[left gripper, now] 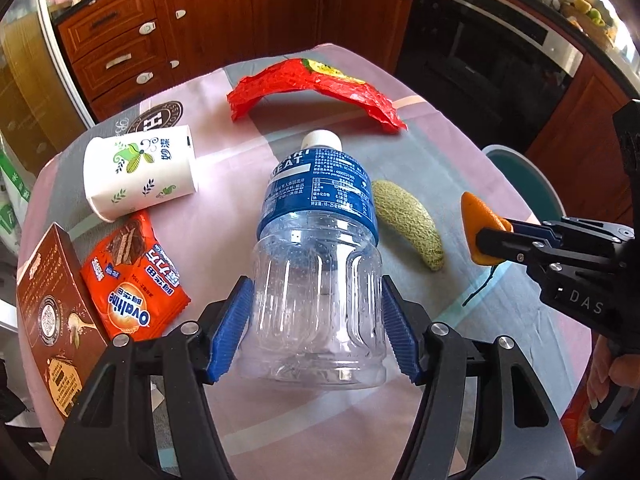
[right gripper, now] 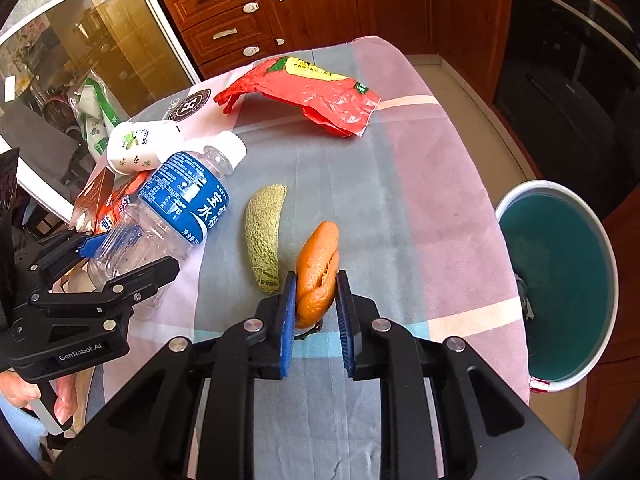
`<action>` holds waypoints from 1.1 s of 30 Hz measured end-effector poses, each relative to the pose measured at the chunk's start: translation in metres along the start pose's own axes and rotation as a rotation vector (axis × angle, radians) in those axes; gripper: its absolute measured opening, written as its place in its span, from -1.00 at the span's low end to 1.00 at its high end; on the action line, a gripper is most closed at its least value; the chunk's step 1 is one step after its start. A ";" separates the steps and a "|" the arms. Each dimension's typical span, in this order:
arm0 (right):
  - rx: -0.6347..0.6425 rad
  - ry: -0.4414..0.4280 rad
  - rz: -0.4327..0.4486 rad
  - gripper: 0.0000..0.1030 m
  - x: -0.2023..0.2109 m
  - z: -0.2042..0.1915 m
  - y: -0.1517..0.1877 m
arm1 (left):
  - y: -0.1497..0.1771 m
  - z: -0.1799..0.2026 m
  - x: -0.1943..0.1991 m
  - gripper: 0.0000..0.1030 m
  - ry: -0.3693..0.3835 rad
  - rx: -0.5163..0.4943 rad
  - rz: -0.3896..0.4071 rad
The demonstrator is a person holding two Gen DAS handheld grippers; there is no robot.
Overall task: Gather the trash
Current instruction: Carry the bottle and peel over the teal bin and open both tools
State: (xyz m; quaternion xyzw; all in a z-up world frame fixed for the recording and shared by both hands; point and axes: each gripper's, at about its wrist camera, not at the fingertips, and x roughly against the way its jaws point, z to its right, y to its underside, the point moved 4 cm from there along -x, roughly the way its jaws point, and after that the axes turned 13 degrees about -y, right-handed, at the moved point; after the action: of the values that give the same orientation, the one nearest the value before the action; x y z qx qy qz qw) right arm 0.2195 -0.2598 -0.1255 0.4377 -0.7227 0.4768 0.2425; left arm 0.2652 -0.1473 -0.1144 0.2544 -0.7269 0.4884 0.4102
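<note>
Orange peel (right gripper: 318, 270) sitting pinched between the blue pads of the right hand-held gripper (right gripper: 316, 312).
Its jaws are pressing in narrowly on both sides of the peel, just above the cloth-covered counter (right gripper: 420, 184); the left hand-held gripper (left gripper: 316, 332) is clamping the clear plastic bottle (left gripper: 316, 264) at a wide spread, beside the melon rind (right gripper: 266, 236).

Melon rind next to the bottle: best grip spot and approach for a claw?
Take the melon rind across its narrow width near the middle, coming from above with the fingers straddling its long axis. It lies flat on the tablecloth as a curved strip, netted skin up, so the ends taper and would likely slip. The bottle and orange peel flank it closely; keep the opening modest.
</note>
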 end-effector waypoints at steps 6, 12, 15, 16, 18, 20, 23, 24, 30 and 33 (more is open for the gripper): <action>-0.003 -0.016 0.044 -0.66 0.024 0.002 0.000 | -0.005 0.005 0.027 0.24 -0.021 -0.028 0.041; -0.018 -0.026 0.107 -0.66 0.059 0.015 0.004 | -0.015 0.017 0.066 0.24 -0.018 -0.041 0.104; -0.036 -0.021 0.145 -0.66 0.079 0.029 0.006 | -0.025 0.039 0.081 0.24 -0.003 -0.082 0.130; -0.047 -0.017 0.160 -0.66 0.087 0.036 0.008 | -0.028 0.049 0.085 0.24 0.004 -0.099 0.134; -0.072 -0.006 0.184 -0.66 0.100 0.052 0.010 | -0.035 0.074 0.088 0.24 0.024 -0.138 0.135; -0.101 0.013 0.209 -0.66 0.115 0.072 0.015 | -0.042 0.103 0.087 0.24 0.050 -0.179 0.130; -0.152 0.043 0.228 -0.65 0.133 0.106 0.024 | -0.052 0.146 0.080 0.24 0.097 -0.234 0.115; -0.169 0.053 0.229 -0.65 0.137 0.117 0.027 | -0.053 0.160 0.078 0.24 0.113 -0.251 0.110; -0.272 0.101 0.188 -0.65 0.143 0.186 0.046 | -0.062 0.239 0.048 0.24 0.181 -0.332 0.046; -0.320 0.100 0.156 -0.65 0.136 0.210 0.054 | -0.063 0.271 0.031 0.24 0.200 -0.366 0.011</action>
State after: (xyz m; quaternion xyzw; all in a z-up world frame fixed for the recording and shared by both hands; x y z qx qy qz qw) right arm 0.1191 -0.4949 -0.1362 0.3120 -0.8082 0.3942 0.3067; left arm 0.2028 -0.4197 -0.1068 0.1218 -0.7605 0.3732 0.5171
